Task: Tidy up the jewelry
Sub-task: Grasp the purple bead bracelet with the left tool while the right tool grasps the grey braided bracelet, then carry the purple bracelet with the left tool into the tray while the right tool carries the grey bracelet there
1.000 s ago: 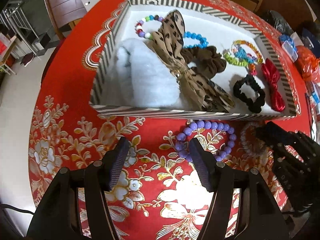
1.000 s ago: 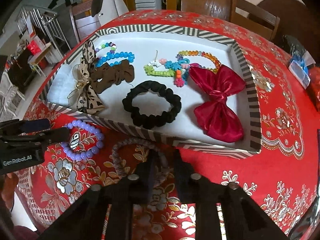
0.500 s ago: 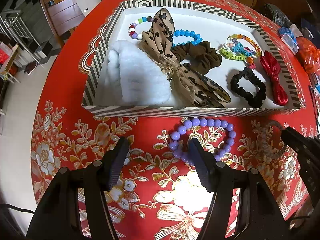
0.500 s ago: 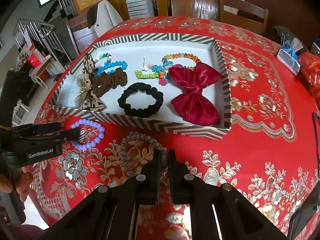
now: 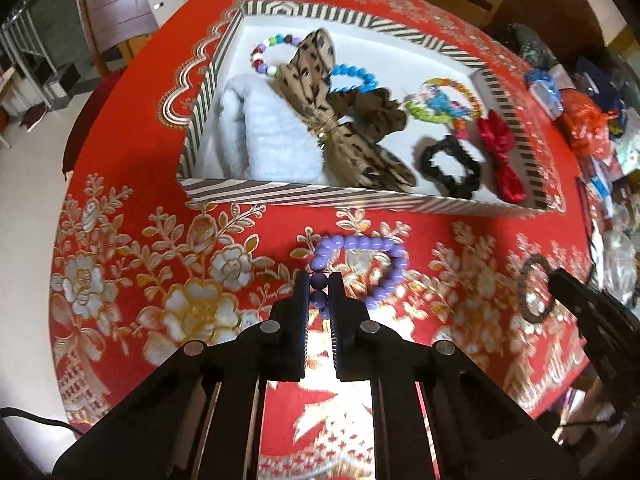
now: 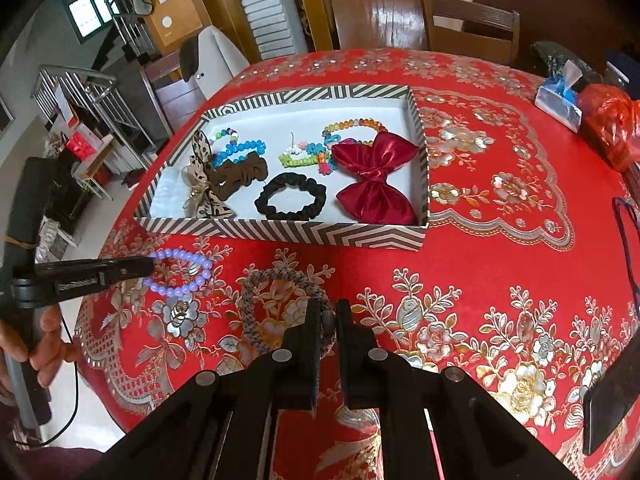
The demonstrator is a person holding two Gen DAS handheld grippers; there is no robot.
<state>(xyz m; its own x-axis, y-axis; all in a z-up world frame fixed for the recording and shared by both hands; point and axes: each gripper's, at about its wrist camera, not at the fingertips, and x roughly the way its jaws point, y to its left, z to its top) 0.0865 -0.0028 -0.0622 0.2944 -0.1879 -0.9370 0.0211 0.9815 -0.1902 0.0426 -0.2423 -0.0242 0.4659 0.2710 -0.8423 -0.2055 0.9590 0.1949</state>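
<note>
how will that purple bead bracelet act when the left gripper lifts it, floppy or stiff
Probably floppy: the purple bead bracelet is separate round beads in a loop that already lies uneven, so it should sag from the left gripper, whose jaws have just closed on two beads. The glossy beads could slip. It looks light.

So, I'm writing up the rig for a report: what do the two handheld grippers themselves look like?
Both are matte black. The left gripper and the right gripper each have two flat, straight fingers with finely ribbed inner pads, on angular linkage arms fastened with round silver pins. From the right wrist view, the left one has a long black handle and a thin black cable hanging below the hand.
</note>
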